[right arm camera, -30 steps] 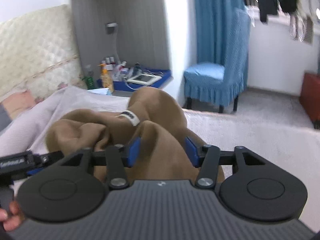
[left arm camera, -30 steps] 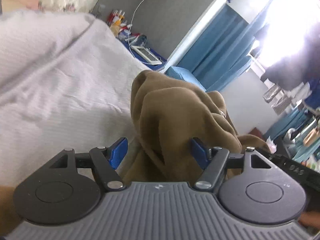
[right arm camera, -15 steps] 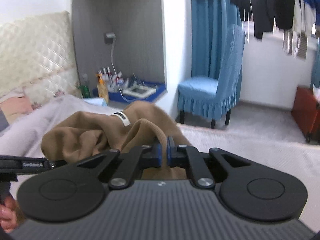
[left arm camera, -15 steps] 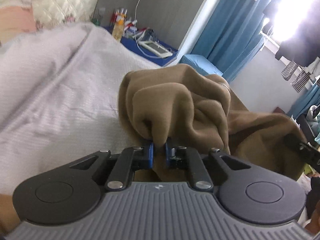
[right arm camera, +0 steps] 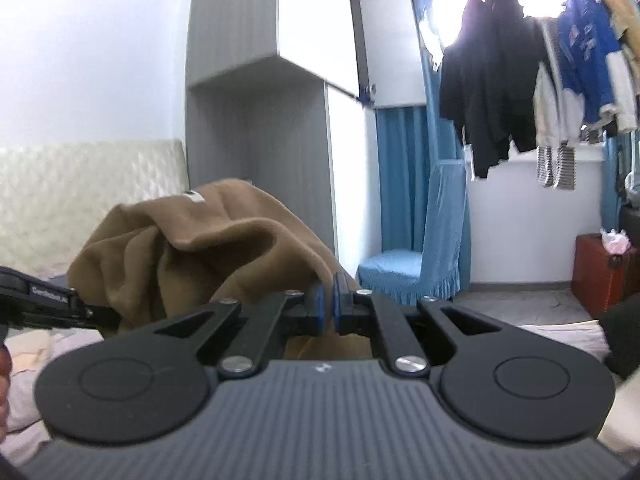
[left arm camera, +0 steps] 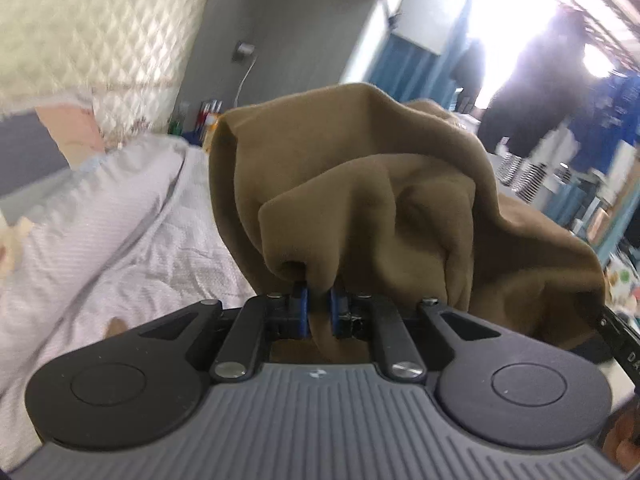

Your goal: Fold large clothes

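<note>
Lifted off the bed point(left arm camera: 120, 232), brown garment point(left arm camera: 360, 200) hangs from both tongs.

Left gripper point(left arm camera: 319, 312): fingers stood wide apart a second ago, now pinched together on a fold of the brown garment point(left arm camera: 372, 204).
Right gripper point(right arm camera: 328, 309): likewise closed, clamping the garment's edge.
Garment: lifted off the bed point(left arm camera: 120, 240); it was heaped low, now hangs bunched at 12 o'clock from both grippers.
View: tilted upward toward wardrobe point(right arm camera: 256, 80) and hanging clothes point(right arm camera: 492, 92).
</note>
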The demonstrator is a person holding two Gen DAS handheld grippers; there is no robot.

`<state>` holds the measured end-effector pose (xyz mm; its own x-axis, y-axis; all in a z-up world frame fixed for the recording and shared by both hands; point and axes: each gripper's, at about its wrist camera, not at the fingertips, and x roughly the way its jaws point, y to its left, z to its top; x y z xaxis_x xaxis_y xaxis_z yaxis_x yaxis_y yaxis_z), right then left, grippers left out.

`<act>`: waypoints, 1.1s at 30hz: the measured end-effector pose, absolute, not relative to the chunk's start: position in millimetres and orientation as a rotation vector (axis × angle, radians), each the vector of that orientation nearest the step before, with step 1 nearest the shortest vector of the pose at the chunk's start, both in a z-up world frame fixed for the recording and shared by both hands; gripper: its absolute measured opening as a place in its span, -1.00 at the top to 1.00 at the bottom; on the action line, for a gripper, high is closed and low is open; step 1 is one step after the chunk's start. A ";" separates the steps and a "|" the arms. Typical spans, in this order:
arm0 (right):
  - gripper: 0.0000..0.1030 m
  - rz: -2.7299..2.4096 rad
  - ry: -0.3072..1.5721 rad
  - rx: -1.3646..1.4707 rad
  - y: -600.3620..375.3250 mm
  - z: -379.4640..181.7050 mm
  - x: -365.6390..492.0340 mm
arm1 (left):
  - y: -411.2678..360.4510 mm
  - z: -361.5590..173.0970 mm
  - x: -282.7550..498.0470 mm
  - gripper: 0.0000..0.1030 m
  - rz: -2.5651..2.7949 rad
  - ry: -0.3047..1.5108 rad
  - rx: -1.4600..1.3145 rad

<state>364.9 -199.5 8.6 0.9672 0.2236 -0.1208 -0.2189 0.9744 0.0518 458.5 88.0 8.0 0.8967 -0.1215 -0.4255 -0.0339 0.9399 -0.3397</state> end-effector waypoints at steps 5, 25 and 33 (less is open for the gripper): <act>0.86 0.233 0.100 0.035 -207.8 -4.6 292.4 | 74.4 4.5 359.7 0.77 -0.055 0.413 -0.325; 0.82 0.095 0.631 0.162 -228.3 -120.9 303.4 | 55.8 -147.8 244.3 0.60 -0.075 0.671 -0.460; 0.48 0.086 0.662 0.259 -237.9 -111.3 263.0 | 93.7 -129.7 187.4 -0.19 -0.041 0.689 -0.623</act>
